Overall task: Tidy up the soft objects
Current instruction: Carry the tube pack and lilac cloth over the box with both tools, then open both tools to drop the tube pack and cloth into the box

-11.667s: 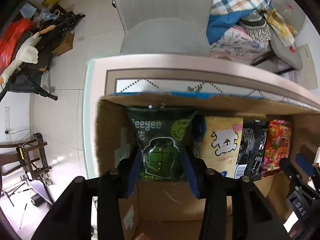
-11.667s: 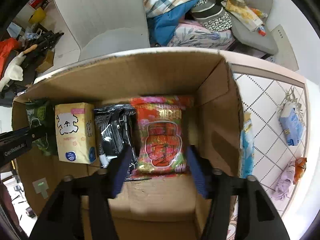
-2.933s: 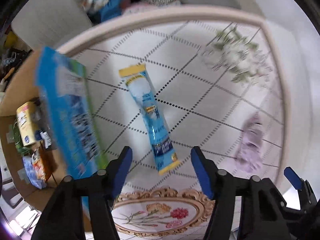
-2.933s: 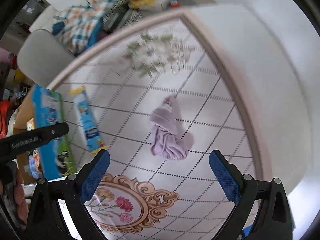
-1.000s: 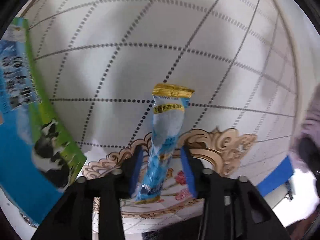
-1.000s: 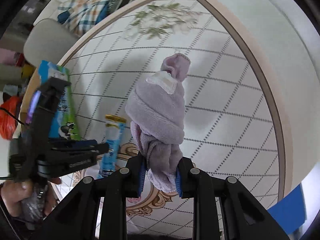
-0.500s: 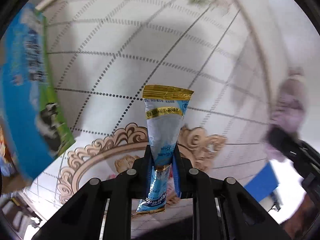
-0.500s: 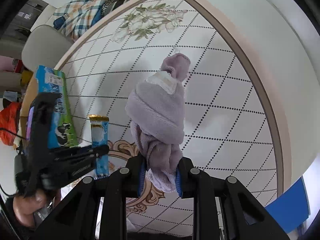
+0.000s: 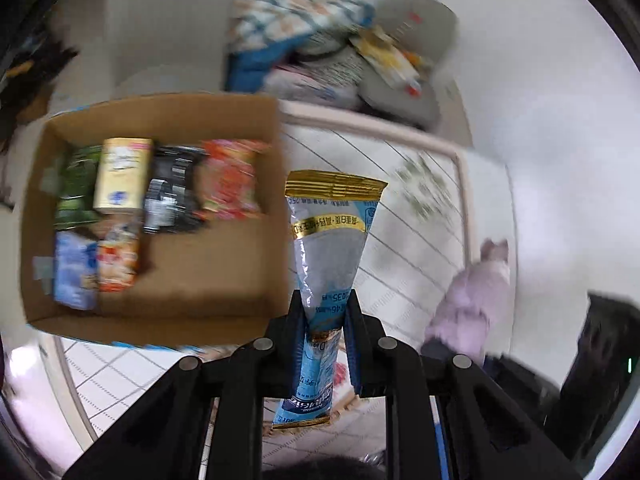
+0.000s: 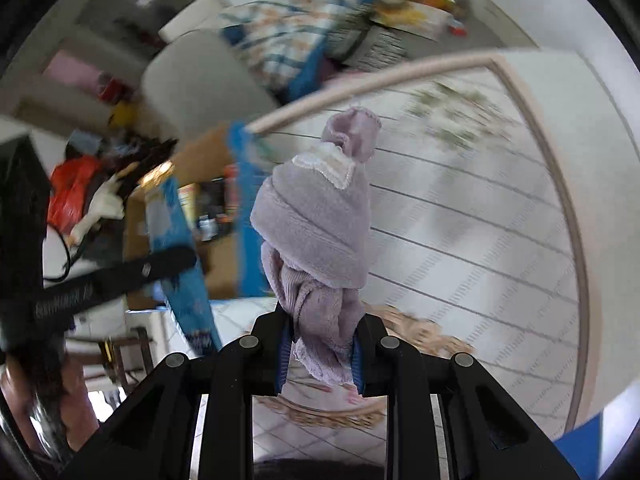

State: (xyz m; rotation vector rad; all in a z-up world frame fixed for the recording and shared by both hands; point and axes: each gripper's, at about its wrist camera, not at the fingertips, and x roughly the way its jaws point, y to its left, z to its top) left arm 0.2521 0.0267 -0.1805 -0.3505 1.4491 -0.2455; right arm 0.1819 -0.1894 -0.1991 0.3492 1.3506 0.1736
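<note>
My left gripper (image 9: 325,316) is shut on a long blue and silver sachet with a gold top (image 9: 330,240), held upright above the table, just right of the open cardboard box (image 9: 180,292). The box holds several snack packs along its far wall and two at its left. My right gripper (image 10: 322,340) is shut on a bunched lilac cloth (image 10: 316,232), lifted off the table. The cloth also shows at the right in the left wrist view (image 9: 476,300). The left gripper and sachet appear blurred at the left in the right wrist view (image 10: 180,276).
The tiled table (image 10: 460,240) has a floral print at its far right and an ornate medallion near me. A grey chair (image 9: 160,32) and a pile of bedding and clothes (image 9: 320,40) stand beyond the table. Clutter lies on the floor at far left.
Both grippers have lifted and swung left toward the box, each still holding its item. The box has come into full view for the left wrist.
</note>
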